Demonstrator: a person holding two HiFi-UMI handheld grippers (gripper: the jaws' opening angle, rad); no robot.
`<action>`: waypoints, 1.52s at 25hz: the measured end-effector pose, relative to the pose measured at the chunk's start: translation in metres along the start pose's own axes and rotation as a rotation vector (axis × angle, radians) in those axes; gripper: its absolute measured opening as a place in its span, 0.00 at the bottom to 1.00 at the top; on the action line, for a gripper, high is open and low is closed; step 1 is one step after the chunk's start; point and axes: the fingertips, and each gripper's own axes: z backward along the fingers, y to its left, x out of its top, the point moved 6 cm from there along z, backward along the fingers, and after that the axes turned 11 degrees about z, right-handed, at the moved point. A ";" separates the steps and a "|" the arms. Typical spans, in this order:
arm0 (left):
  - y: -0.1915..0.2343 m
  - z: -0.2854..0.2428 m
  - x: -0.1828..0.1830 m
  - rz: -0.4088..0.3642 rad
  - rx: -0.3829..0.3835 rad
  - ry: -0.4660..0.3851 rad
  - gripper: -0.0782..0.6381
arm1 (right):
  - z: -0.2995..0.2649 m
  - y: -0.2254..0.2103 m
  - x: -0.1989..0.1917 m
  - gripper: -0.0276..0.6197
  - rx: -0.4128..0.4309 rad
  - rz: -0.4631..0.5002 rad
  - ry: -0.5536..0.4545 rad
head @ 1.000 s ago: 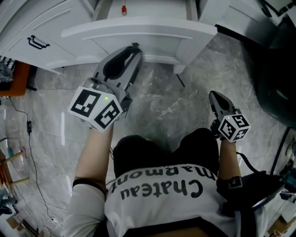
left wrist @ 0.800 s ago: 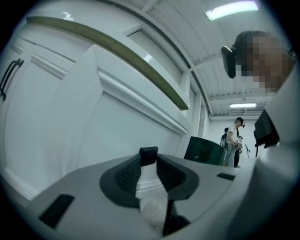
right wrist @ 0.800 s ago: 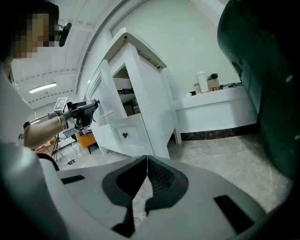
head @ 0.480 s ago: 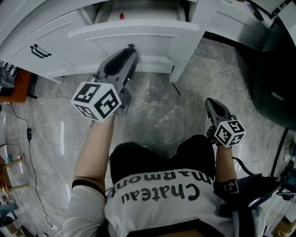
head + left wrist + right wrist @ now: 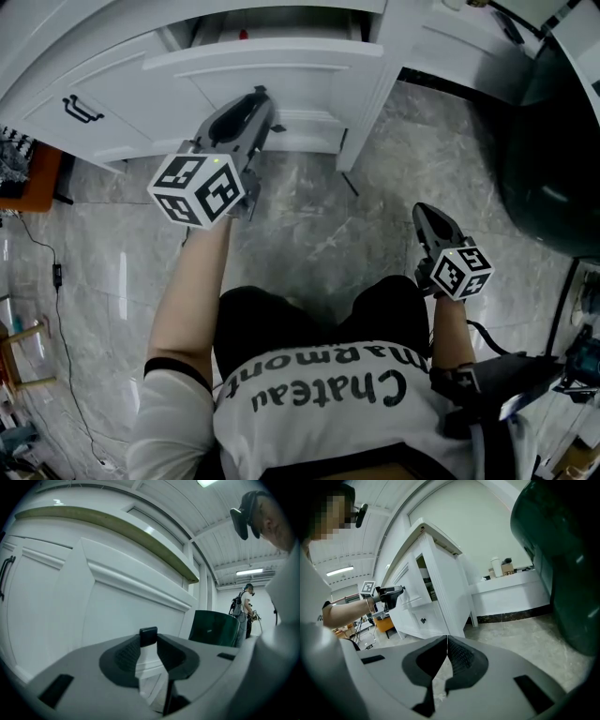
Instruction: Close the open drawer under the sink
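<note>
Drawer: the white drawer (image 5: 300, 70) sits at 12 o'clock in the head view. It stands out from the sink cabinet (image 5: 122, 89), and a strip of its inside shows behind the front panel.
Left hand-held gripper: your left hand-held gripper (image 5: 263, 97) is at 11 o'clock, nose against the drawer front. Its jaws stand wide, and a small dark pull (image 5: 148, 636) fills the gap between the tips. The pads look closed on it from both sides.
Right hand-held gripper: your right hand-held gripper (image 5: 428, 210) hangs at 3 o'clock over the stone floor (image 5: 309, 225), well apart from the drawer. Its jaws are together on nothing.
Handling: the drawer is probably a stiff painted panel on runners. Expect it to slide easily and be moderately heavy, with nothing fragile about the front.
Where to take hold: the pull gives a sure purchase. The flat panel around it will also take a straight push toward 12 o'clock.
Risk: a push off to one side may rack the drawer on its runners.
</note>
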 end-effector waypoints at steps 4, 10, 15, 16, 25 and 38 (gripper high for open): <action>0.004 -0.012 0.006 0.013 0.018 -0.014 0.26 | -0.001 -0.001 0.001 0.06 -0.003 0.007 -0.004; 0.008 -0.021 0.009 0.022 0.019 -0.028 0.26 | 0.002 -0.006 -0.005 0.06 -0.021 -0.015 -0.004; 0.012 -0.026 0.011 0.024 0.018 -0.044 0.26 | 0.002 -0.007 -0.010 0.06 -0.025 -0.021 0.004; 0.012 -0.027 0.011 0.021 0.019 -0.046 0.26 | 0.003 -0.008 -0.010 0.06 -0.028 -0.021 0.005; 0.014 -0.033 0.010 -0.031 0.020 -0.054 0.27 | -0.006 -0.008 -0.009 0.06 -0.014 -0.012 0.012; 0.022 -0.047 0.014 -0.030 -0.002 -0.047 0.27 | -0.010 -0.005 -0.006 0.06 -0.023 -0.005 0.020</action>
